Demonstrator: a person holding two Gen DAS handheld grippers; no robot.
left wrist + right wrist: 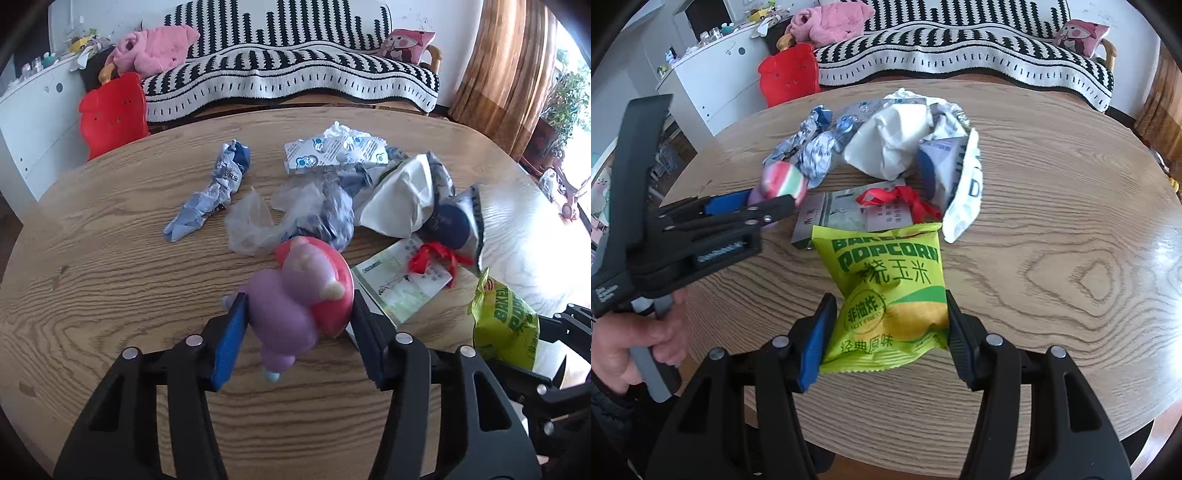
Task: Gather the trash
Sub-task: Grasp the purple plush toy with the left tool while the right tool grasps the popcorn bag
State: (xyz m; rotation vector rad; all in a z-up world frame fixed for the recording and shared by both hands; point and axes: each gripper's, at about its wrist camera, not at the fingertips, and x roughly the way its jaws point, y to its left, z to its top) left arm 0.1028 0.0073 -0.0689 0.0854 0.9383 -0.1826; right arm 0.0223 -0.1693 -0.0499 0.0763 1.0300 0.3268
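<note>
Both claws are loaded. Left claw (pixel 297 328), lower centre of the left wrist view, is clamped on a soft purple-and-pink plush toy (pixel 303 291); the pads press into its body from both sides and it dents visibly, so it reads as light, squashy and non-fragile. Grip across the fat middle looks secure; the rounded pink cap could roll out if the hold slackens. Right claw (pixel 890 332), lower centre of the right wrist view, is clamped on a yellow-green popcorn bag (pixel 890 284) at its lower half, both side edges against the pads. Bag appears puffed and glossy: judged very light, crushable, film likely slippery, contents brittle. Best hold is across the sealed side edges or the crimped end, with gentle pressure. Remaining trash sits mid-frame on the wooden worktop (pixel 1052 258): crumpled blue-white wrapper (pixel 214 192), clear plastic film (pixel 251 221), white paper bag (pixel 402 199), printed leaflet (pixel 399 291) with red ribbon (pixel 436 258) lying on it. All look thin and limp; the leaflet lies flat, hard to pinch except at a raised edge; crumpled pieces offer easy ridges. No bin visible in either view.
</note>
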